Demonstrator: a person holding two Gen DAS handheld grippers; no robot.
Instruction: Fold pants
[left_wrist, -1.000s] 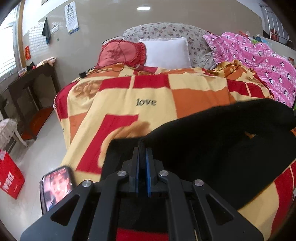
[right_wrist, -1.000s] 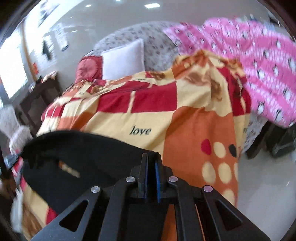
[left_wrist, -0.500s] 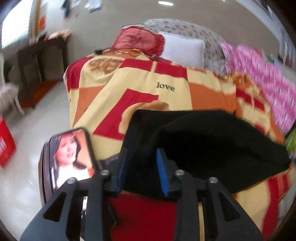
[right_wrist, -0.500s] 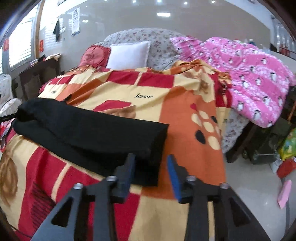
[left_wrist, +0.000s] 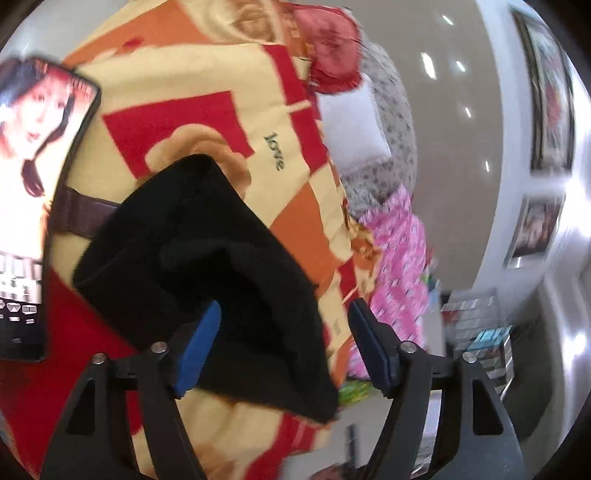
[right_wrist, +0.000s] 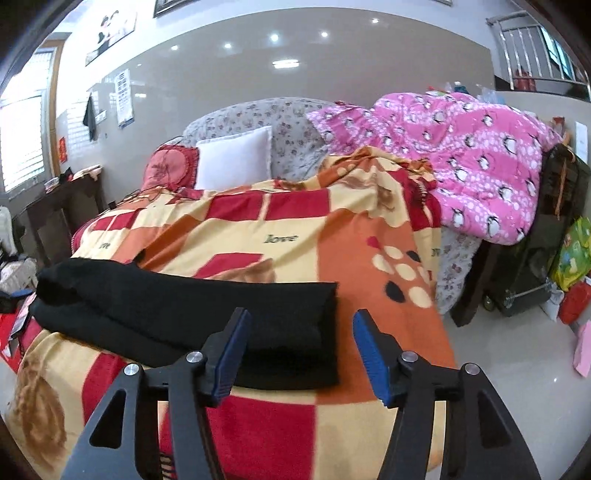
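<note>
The pants (right_wrist: 192, 314) are lying as a folded black band on the blanket (right_wrist: 295, 229), near its front edge, occupying the lower left and centre of the right wrist view. Their long axis is running across that frame, from a bunched end at the left edge to a squared end just left of centre. The right gripper (right_wrist: 301, 350) is standing wide open, gripping nothing; its left finger is overlapping the squared end in the picture while its right finger is showing over bare blanket, so that end is lying just ahead and slightly left of the gap. Whether either finger is touching cloth cannot be told. In the left wrist view, which is tilted and partly blurred, the pants (left_wrist: 207, 266) are filling the centre, with the band running from upper left toward lower right. The left gripper (left_wrist: 284, 343) is likewise open and holding nothing, and the thick doubled end is sitting between its fingers, close against them. A phone (left_wrist: 33, 177) is showing at the left edge of that frame, beside the cloth. Judgement: each gripper is standing at one end of the band, so neither is markedly nearer; any further fold would appear to turn on carrying one end along the long axis toward the other.
</note>
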